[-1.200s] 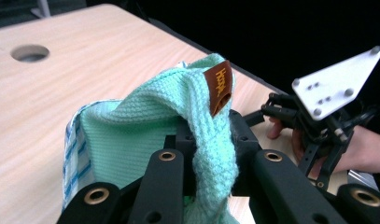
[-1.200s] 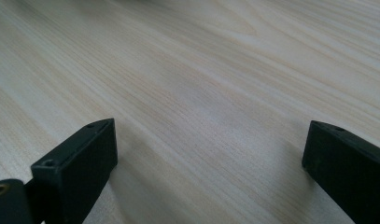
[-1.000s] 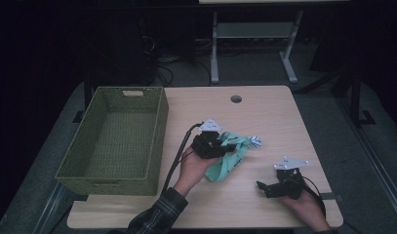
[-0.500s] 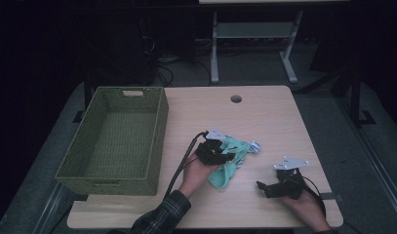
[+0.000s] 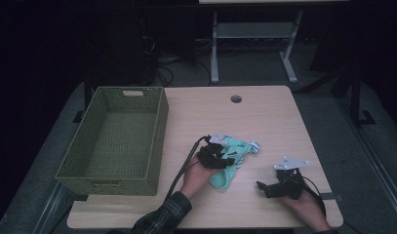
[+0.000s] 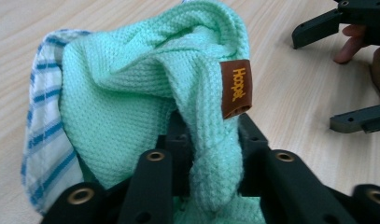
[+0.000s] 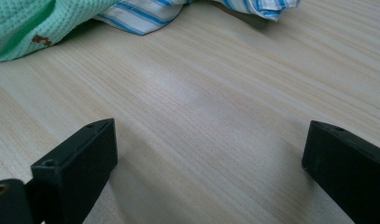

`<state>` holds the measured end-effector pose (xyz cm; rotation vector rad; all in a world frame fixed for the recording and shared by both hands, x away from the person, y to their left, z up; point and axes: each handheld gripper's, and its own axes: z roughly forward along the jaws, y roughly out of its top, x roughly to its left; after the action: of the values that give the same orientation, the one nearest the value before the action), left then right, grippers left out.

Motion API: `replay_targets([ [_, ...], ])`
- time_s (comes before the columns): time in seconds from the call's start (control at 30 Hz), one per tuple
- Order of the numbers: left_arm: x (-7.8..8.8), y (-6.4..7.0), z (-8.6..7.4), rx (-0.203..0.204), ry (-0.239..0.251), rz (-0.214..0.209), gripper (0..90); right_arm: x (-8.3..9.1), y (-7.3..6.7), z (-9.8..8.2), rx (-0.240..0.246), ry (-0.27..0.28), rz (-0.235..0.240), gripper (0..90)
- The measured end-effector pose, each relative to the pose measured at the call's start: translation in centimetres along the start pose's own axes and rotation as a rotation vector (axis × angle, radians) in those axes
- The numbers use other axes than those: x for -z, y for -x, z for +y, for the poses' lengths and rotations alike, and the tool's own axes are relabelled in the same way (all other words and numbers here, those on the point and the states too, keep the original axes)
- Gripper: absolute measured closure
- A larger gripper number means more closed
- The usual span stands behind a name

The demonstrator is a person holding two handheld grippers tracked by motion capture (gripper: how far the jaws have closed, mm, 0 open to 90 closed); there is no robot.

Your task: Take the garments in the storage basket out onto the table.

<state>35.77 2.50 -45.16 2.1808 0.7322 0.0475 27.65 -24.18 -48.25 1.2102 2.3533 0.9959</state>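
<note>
left gripper point(image 5: 224, 157) sits at frame centre on the table point(image 5: 264, 122), jaws just been opening, a fold of the mint waffle-weave towel point(image 6: 145, 102) between them; looks loosely pinched, probably letting go or regripping. brown label point(image 6: 236, 88) faces the camera. blue-striped cloth point(image 6: 40, 126) bunched behind it, left side. right gripper point(image 5: 265, 187) lower right, jaws spread wide, nothing in them, parked low near the towel likely to help next. wicker basket point(image 5: 157, 141) at left, likely the drop spot.
</note>
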Motion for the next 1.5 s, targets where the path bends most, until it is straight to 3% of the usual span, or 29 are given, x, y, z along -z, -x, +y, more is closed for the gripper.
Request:
replay_targets([
  [0.13, 1.0, 0.3, 0.6, -0.01, 0.019, 0.016, 52.4, 0.0, 0.0, 0.0, 0.001, 0.001, 0.0, 2.8],
  [0.3, 3.2, 0.4, 1.2, -0.044, 0.034, 0.041, 47.7, 0.0, 0.0, 0.0, -0.001, 0.002, 0.0, 2.8],
  [0.37, 4.1, 0.4, 1.2, -0.04, 0.053, 0.045, 47.3, 0.0, 0.0, 0.0, -0.001, 0.002, 0.0, 2.8],
  [0.5, 5.6, 0.0, 0.5, -0.033, 0.053, 0.054, 52.1, 0.0, 0.0, 0.0, -0.001, 0.001, 0.0, 2.8],
  [0.53, 6.1, -0.2, 0.0, -0.028, 0.039, 0.053, 59.9, 0.0, 0.0, 0.0, 0.0, 0.001, -0.001, 2.8],
  [0.7, 6.7, -0.3, -1.2, -0.02, 0.004, 0.054, 72.5, 0.0, 0.0, 0.0, -0.001, 0.001, -0.001, 2.8],
  [0.77, 6.9, -0.3, -1.9, -0.005, -0.008, 0.045, 79.1, 0.0, 0.0, 0.0, -0.001, 0.0, 0.0, 2.8],
  [0.8, 7.0, -0.3, -2.1, -0.003, -0.015, 0.042, 86.6, 0.0, 0.0, 0.0, -0.001, 0.001, 0.0, 2.8],
  [0.87, 6.9, -0.3, -2.8, 0.006, -0.037, 0.018, 89.3, 0.0, 0.0, 0.0, 0.0, 0.001, 0.0, 2.8],
  [1.03, 6.4, -0.2, -3.9, -0.046, -0.117, 0.032, 89.4, 0.0, 0.0, 0.0, -0.001, 0.0, -0.001, 2.7],
  [1.1, 6.2, 0.0, -4.2, -0.038, -0.114, 0.034, 89.3, 0.0, 0.0, 0.0, 0.003, 0.0, -0.001, 2.7],
  [1.13, 5.9, -0.1, -4.5, -0.068, -0.146, 0.059, 88.2, 0.0, 0.0, 0.0, 0.007, 0.0, 0.001, 2.7],
  [1.33, 5.0, -0.2, -5.0, -0.066, -0.179, 0.071, 86.1, 0.0, 0.0, 0.0, 0.007, -0.001, 0.002, 2.8],
  [1.5, 4.9, -0.2, -5.2, -0.062, -0.172, 0.082, 86.2, 0.2, 0.0, 0.0, 0.002, -0.016, 0.005, 4.4],
])
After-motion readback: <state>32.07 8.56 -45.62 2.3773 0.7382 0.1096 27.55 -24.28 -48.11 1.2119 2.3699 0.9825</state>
